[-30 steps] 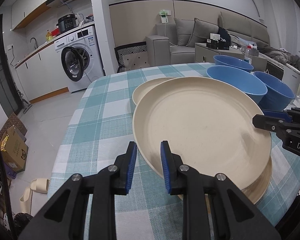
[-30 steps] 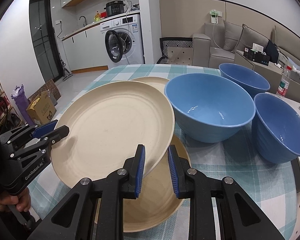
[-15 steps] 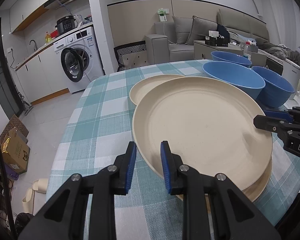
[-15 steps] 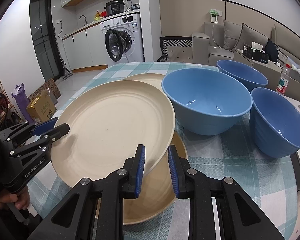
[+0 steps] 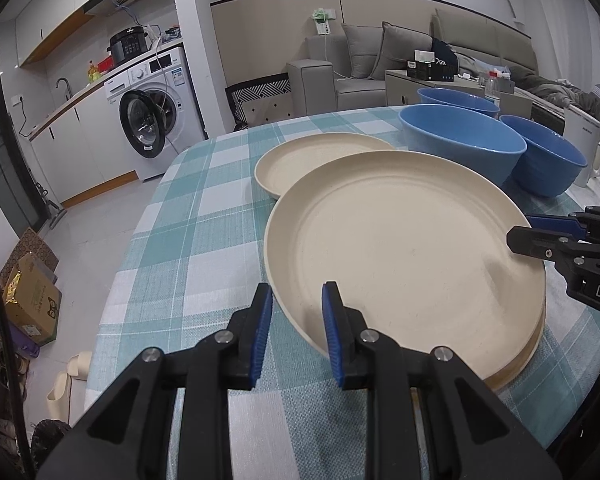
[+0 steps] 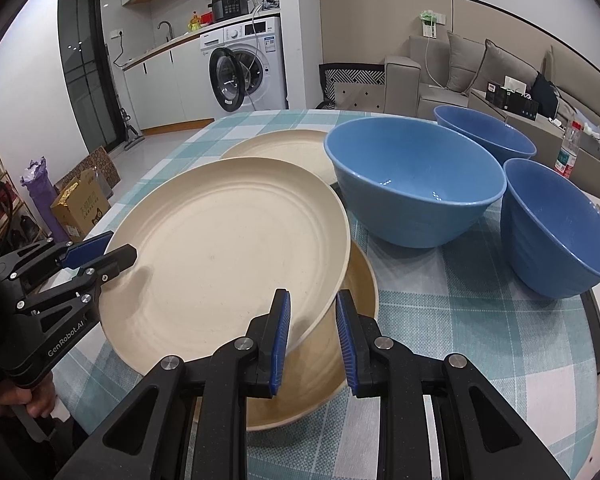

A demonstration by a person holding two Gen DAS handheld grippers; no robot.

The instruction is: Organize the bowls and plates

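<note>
Cream plate (image 6: 220,248) lower over second plate (image 6: 332,360), both grippers clamped on it, blue bowls (image 6: 412,184) alongside.

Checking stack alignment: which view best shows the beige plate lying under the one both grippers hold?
The right wrist view: the lower beige plate shows a broad crescent of rim and inner face beneath the held plate. The left wrist view shows only a thin rim sliver at the near right edge.
</note>
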